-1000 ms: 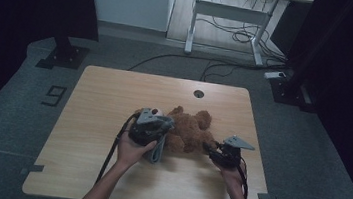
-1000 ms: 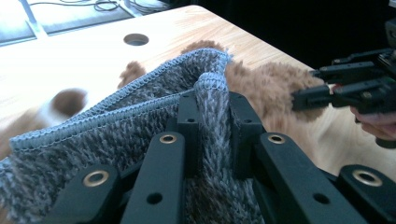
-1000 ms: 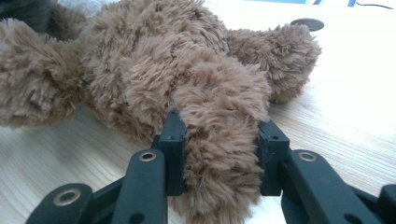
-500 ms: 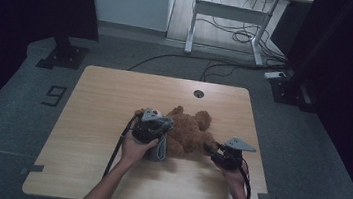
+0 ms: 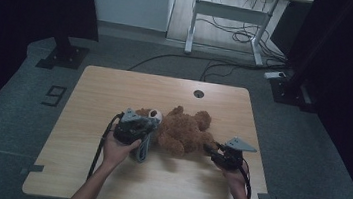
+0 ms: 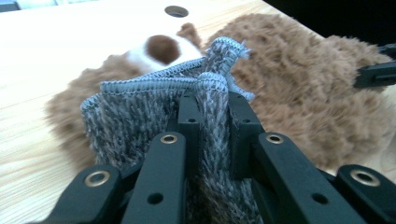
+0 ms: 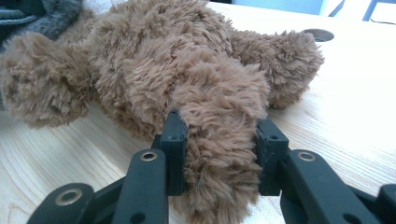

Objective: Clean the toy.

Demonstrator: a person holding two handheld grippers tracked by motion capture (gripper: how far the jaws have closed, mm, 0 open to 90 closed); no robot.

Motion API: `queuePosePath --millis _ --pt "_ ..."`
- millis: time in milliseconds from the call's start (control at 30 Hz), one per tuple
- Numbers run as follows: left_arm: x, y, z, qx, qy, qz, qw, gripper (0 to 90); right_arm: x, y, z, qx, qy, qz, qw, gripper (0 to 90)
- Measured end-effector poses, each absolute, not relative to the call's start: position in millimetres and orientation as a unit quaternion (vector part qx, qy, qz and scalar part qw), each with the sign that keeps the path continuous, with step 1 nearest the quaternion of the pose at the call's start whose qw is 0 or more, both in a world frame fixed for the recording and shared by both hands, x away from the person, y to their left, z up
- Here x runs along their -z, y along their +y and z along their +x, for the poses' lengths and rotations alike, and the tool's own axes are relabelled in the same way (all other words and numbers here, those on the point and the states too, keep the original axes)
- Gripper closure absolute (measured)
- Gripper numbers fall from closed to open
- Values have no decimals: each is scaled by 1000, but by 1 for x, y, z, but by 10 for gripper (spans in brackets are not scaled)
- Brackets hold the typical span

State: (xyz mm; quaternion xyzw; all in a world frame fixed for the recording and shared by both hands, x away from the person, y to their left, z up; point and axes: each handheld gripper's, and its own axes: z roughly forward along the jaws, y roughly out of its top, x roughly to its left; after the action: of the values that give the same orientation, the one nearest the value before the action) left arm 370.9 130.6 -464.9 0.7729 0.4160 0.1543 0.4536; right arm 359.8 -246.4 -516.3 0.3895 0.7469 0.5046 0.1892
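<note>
A brown teddy bear (image 5: pixel 183 130) lies on its back on the wooden table (image 5: pixel 115 92), head to the left, white muzzle (image 6: pixel 159 49) up. My left gripper (image 5: pixel 136 127) is shut on a grey knitted garment (image 6: pixel 140 121), its hem pinched between the jaws just in front of the bear's head (image 6: pixel 93 88). The cloth hangs down by my left hand (image 5: pixel 144 146). My right gripper (image 5: pixel 211 151) is shut on one of the bear's legs (image 7: pixel 219 121), the pads pressing into the fur on both sides. The bear's other leg (image 7: pixel 289 60) lies free.
A round cable hole (image 5: pixel 199 93) sits near the table's far edge. Beyond the table stand a white desk frame (image 5: pixel 229 15) with floor cables and dark stand bases (image 5: pixel 61 56) at the left and right. Bare tabletop lies to the left and in front.
My left gripper has carried the grey garment a little left and down toward the bear's head. The right gripper and the bear's leg have stayed put.
</note>
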Motion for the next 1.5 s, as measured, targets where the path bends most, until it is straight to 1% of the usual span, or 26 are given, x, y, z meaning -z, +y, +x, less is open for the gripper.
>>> queuePosePath --millis 100,133,367,533,600,633,667,700,733,767,800,833,867,900,933,967,1000,1033,1133,1167,1200,1233,1267,1367,1467,1500 --pt "464 150 369 -165 433 765 447 783 517 -247 360 -506 747 390 186 637" --pt "464 150 369 -165 433 765 447 783 517 -247 360 -506 747 390 186 637" --pt "472 183 370 -183 471 752 424 784 517 -247 361 -507 746 391 184 638" --pt "463 179 366 -178 461 746 446 784 517 -247 361 -507 745 393 184 637" --pt "449 163 363 -183 443 747 462 784 517 -247 361 -508 744 393 184 637" --pt "449 163 363 -183 443 747 462 784 517 -247 361 -508 744 393 184 637" --pt "439 145 364 -179 427 750 473 784 517 -246 361 -508 744 394 184 637" --pt "439 145 364 -179 427 750 473 784 517 -246 361 -508 744 394 184 637" --pt "435 136 364 -177 419 753 476 784 517 -246 361 -508 743 394 184 637" --pt "427 117 367 -173 403 761 478 784 517 -246 360 -508 744 394 184 636" --pt "427 117 367 -173 403 761 478 784 517 -246 360 -508 744 394 184 636" --pt "420 96 370 -173 385 771 477 784 517 -246 360 -508 743 394 185 636" --pt "416 86 372 -171 376 777 475 783 517 -246 360 -508 743 394 185 636" --pt "416 86 372 -171 376 777 475 783 517 -246 360 -508 743 394 185 636" --pt "413 76 374 -169 371 778 478 783 517 -246 360 -508 743 394 185 636" --pt "410 57 379 -155 361 781 485 783 517 -246 360 -509 742 396 183 636" --pt "410 57 379 -155 361 781 485 783 517 -246 360 -509 742 396 183 636" --pt "410 47 381 -147 357 783 488 783 517 -246 360 -509 742 396 183 636" --pt "417 18 384 -115 340 793 492 783 517 -246 360 -509 742 396 181 635" --pt "426 0 385 -103 332 804 483 783 517 -246 360 -509 742 396 181 636" --pt "426 0 385 -103 332 804 483 783 517 -246 360 -509 742 396 181 636" --pt "437 -14 384 -93 328 814 470 783 517 -246 360 -510 741 396 181 635" --pt "437 -14 384 -93 328 814 470 783 517 -246 360 -510 741 396 181 635" --pt "461 -29 382 -85 323 833 442 783 517 -247 360 -510 741 398 180 635" --pt "469 -26 382 -78 325 833 442 785 517 -247 360 -509 742 397 180 635" --pt "472 -22 383 -68 331 827 449 785 517 -247 360 -508 743 397 180 635"
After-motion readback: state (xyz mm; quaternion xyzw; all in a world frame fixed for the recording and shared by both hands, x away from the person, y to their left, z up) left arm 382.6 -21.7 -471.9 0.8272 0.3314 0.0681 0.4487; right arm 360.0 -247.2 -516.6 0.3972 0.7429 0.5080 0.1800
